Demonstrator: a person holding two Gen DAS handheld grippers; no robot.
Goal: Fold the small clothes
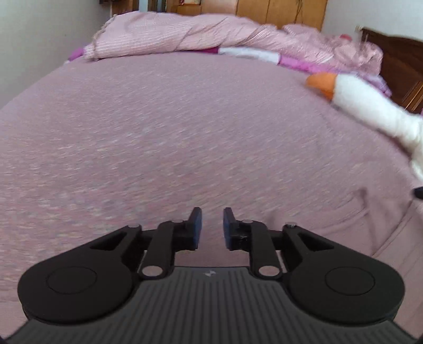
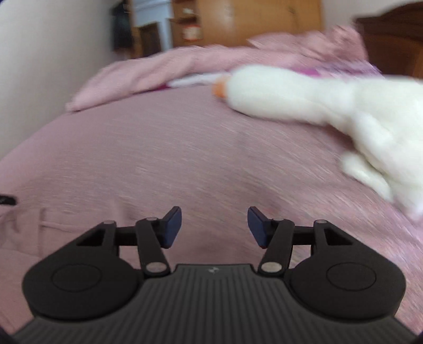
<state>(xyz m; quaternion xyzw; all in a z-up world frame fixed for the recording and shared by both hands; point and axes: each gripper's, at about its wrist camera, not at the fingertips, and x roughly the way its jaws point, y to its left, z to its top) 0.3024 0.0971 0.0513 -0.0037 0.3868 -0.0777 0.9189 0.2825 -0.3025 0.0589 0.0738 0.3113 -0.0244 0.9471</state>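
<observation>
Hovering low over the bed, the left gripper (image 1: 212, 225) holds its blue-padded fingers (image 1: 197, 227) a narrow gap apart, with nothing between them. The right gripper (image 2: 214, 225) has its fingers spread much wider, also empty. Both point out across a dusty pink sheet (image 1: 185, 132) that covers the mattress and looks smooth, though motion blur smears its weave.

Closest in, at about 4 o'clock in the left wrist view, a paler pink fabric (image 1: 370, 214) shows a seam and a few creases. The same creased stretch sits at about 9 o'clock in the right wrist view (image 2: 39, 222). I cannot tell whether this is the small garment to be folded or only the sheet's own edge; no other piece of clothing can be picked out in either view. A small dark object (image 1: 419, 191) pokes in at the frame edge just beside it, too little of it showing to identify.

Further out, a white plush goose (image 2: 317, 105) lies stretched across the sheet at 2 o'clock, its orange beak (image 1: 321, 83) pointing toward the middle of the bed.

Beyond it, a crumpled pink quilt (image 1: 171, 34) is heaped along the far side at 12 o'clock. A dark wooden headboard (image 1: 401, 60) stands at 2 o'clock, and a light wooden wardrobe (image 1: 277, 10) rises behind the quilt.
</observation>
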